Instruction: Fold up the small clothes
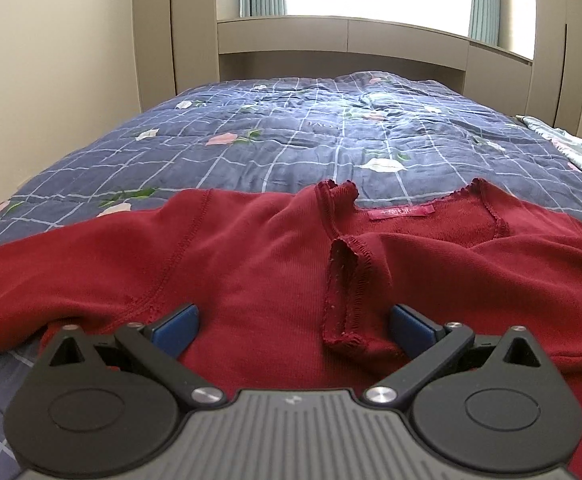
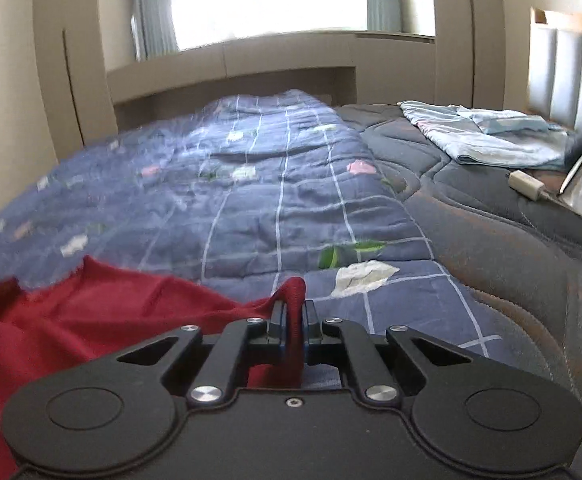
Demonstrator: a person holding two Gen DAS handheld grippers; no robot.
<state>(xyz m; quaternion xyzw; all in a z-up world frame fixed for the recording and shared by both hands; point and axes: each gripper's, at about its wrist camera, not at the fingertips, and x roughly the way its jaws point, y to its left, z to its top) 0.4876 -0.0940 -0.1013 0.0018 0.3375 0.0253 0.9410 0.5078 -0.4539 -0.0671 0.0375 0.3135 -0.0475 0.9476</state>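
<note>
The soft dark red knit top (image 1: 251, 264) lies spread out on the blue quilt with white lines and flowers (image 1: 291, 136), close to the near edge of the bed. It has a pink label (image 1: 402, 213) inside the neck. It looks light and floppy, so it will bend and droop where nothing holds it up. It should not slip much, and it will not break. Good places to hold it are the edges and corners, like the hem, a sleeve end or a shoulder, so the fold comes out straight.

The left gripper (image 1: 293, 322) sits low over the middle of the top with its two blue pads (image 1: 177, 326) spread wide apart, holding nothing. The right gripper (image 2: 293, 322) is pressed together and is pinching a bit of the top's edge (image 2: 293, 300), which pokes up between its fingers.

I count one red top, two grippers, one quilt, one folded light blue cloth (image 2: 487, 136) far off on the dark mattress (image 2: 491, 240), and one small white plug (image 2: 527, 186).
</note>
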